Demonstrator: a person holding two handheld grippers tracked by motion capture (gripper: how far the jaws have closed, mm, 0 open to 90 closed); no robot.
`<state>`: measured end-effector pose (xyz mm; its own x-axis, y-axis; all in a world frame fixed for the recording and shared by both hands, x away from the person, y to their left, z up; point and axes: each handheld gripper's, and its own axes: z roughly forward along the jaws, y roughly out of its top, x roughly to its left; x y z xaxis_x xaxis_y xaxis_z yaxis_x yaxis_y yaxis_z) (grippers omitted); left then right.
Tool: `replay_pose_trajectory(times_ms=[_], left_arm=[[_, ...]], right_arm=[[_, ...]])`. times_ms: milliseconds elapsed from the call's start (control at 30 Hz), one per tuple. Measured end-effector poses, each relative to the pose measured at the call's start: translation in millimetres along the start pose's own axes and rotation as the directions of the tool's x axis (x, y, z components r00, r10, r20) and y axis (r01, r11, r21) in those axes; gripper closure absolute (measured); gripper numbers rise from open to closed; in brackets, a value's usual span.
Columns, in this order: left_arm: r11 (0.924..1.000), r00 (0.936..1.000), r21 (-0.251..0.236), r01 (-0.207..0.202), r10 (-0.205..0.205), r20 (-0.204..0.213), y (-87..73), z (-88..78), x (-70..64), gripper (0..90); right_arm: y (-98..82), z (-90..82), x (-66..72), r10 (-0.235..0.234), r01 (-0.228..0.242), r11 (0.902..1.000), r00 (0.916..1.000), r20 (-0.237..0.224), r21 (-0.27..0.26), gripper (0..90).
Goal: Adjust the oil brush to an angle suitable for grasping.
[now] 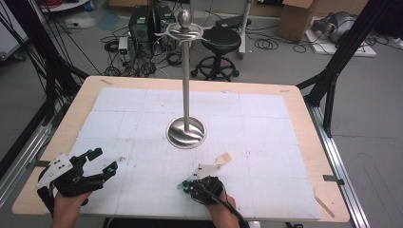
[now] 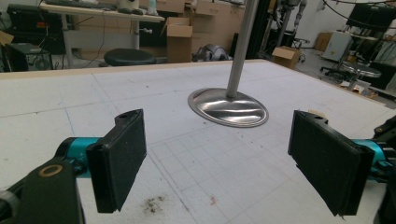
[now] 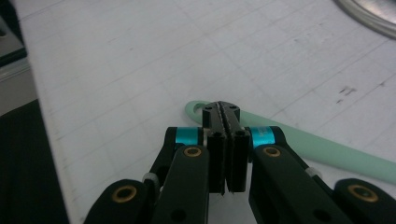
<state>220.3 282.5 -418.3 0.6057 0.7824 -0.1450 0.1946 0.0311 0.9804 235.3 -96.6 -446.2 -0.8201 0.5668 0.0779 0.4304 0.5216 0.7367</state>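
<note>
A spatula with a mint-green handle (image 3: 327, 151) lies flat on the white mat; a hole pierces its near end. In the high view its beige head (image 1: 225, 158) pokes out past my right hand. My right gripper (image 3: 223, 111) is shut, pads together with nothing seen between them. Its tips sit over the handle just beside the hole, and I cannot tell whether they touch it. From above, the right gripper (image 1: 182, 186) is low at the table's front middle, pointing left. My left gripper (image 1: 105, 160) rests at the front left, open wide (image 2: 219, 154), with bare mat between its pads.
A tall metal stand rises from a round shiny base (image 1: 186, 134) at the table's middle, with hooks and a knob at its top (image 1: 184, 26). The base (image 2: 229, 108) lies ahead of the left gripper. The table's front edge (image 1: 157, 216) is close behind both hands.
</note>
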Motion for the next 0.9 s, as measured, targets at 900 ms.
replay_pose_trajectory(times_ms=[900], left_arm=[[0.9999,1.0,0.013,0.009,-0.009,-0.002,-0.8,1.0,1.3,19.7]], right_arm=[[7.9,-22.4,-82.2,0.247,-0.227,0.9686,0.9291,0.276,-0.102,89.3]])
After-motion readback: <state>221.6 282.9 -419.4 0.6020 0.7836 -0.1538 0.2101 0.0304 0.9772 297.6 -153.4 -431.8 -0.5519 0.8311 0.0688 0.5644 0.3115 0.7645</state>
